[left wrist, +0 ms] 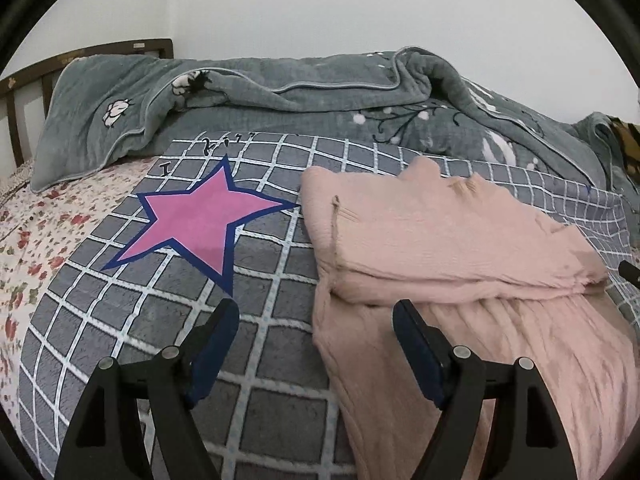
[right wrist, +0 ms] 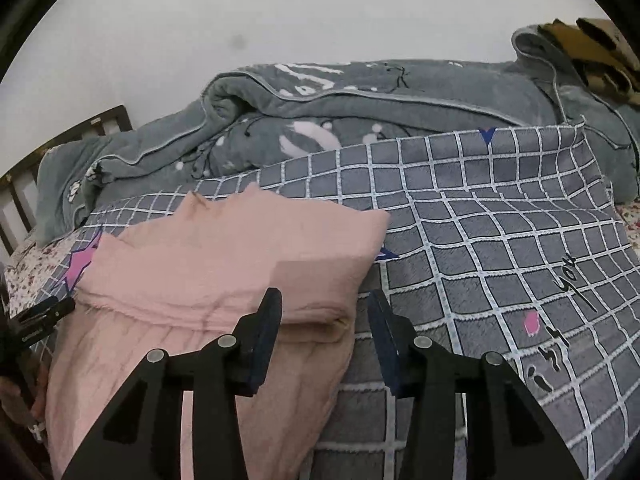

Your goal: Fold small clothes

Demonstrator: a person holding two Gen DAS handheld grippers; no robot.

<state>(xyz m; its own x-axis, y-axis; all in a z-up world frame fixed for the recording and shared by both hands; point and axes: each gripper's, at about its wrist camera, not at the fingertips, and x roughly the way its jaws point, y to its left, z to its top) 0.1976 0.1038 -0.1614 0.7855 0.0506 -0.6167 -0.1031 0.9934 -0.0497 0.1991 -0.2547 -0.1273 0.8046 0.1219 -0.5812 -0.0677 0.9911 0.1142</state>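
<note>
Nearest the left wrist camera, the left gripper (left wrist: 316, 320) hangs released, its jaws spread wide with nothing between them, straddling the left edge of the pink garment (left wrist: 460, 248), one finger over the cloth and the other over the grey checked blanket (left wrist: 120, 300) beside it. In the right wrist view the right gripper (right wrist: 326, 308) is likewise released and empty, jaws apart above the garment's right edge, where a folded-over upper layer lies across the ribbed lower part. The pink garment (right wrist: 224, 264) lies flat on the checked blanket (right wrist: 500, 240), partly folded, its doubled top portion ending in a raw hem that crosses the piece from side to side. Left of the garment, the blanket shows a large pink star (left wrist: 200, 216) with a dark blue outline, its right point touching the garment's edge. Under the blanket's left border a floral bedsheet (left wrist: 36, 240) shows. Farther back a grey-green quilt (left wrist: 280, 92) with white flower embroidery lies bunched along the wall, and a dark wooden headboard (left wrist: 24, 88) stands at the far left corner.
</note>
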